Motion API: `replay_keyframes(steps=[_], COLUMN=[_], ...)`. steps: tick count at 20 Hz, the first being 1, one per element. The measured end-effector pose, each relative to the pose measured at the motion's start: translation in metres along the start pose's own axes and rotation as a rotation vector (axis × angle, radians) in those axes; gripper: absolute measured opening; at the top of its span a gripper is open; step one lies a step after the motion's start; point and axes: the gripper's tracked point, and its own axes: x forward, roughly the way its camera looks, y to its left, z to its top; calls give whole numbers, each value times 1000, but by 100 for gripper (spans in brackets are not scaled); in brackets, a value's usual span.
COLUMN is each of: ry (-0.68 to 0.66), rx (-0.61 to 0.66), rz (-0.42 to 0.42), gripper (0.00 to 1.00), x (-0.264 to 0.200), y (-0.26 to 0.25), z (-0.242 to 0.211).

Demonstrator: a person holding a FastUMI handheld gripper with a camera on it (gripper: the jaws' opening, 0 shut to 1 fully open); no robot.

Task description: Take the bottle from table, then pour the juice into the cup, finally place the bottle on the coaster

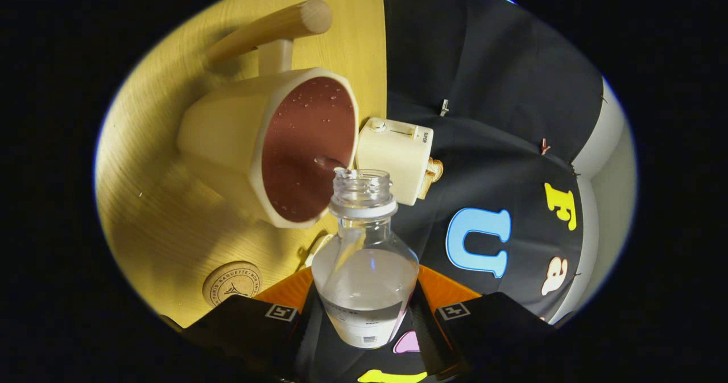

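Gripper (364,320) has the bottle (365,269) clamped at bottom center, tipped with its mouth right at the cup (267,144) rim, center-left. Liquid's barely reaching the lip, so a wobble could dribble onto the table (153,218). Coaster (232,283) waits lower left.

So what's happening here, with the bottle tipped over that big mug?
A person is using a hand-held tool whose two fingers are clamped on a clear bottle. The bottle is uncapped and tipped so its mouth reaches the rim of a cream cup with a dark red inside, and a small stream of clear liquid is leaving the mouth into the cup. The bottle is still partly full. The round coaster lies bare on the wooden table, near the fingers. A toy toaster sits beyond the cup.
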Motion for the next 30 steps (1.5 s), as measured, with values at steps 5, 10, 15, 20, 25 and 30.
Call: replay_keyframes(steps=[5,10,15,20,25,30], ry=[-9,-29,-34,-42,-63,-65], rx=[-37,-82,-111,-136,-209,-242], rz=[3,-3,-6,-17,-37,-38], gripper=[74,74,74,74,73,74], x=[2,3,6,4,4,5], y=[-3,-7,-8,-10,-12,-15], z=[0,1,0,2,5,4])
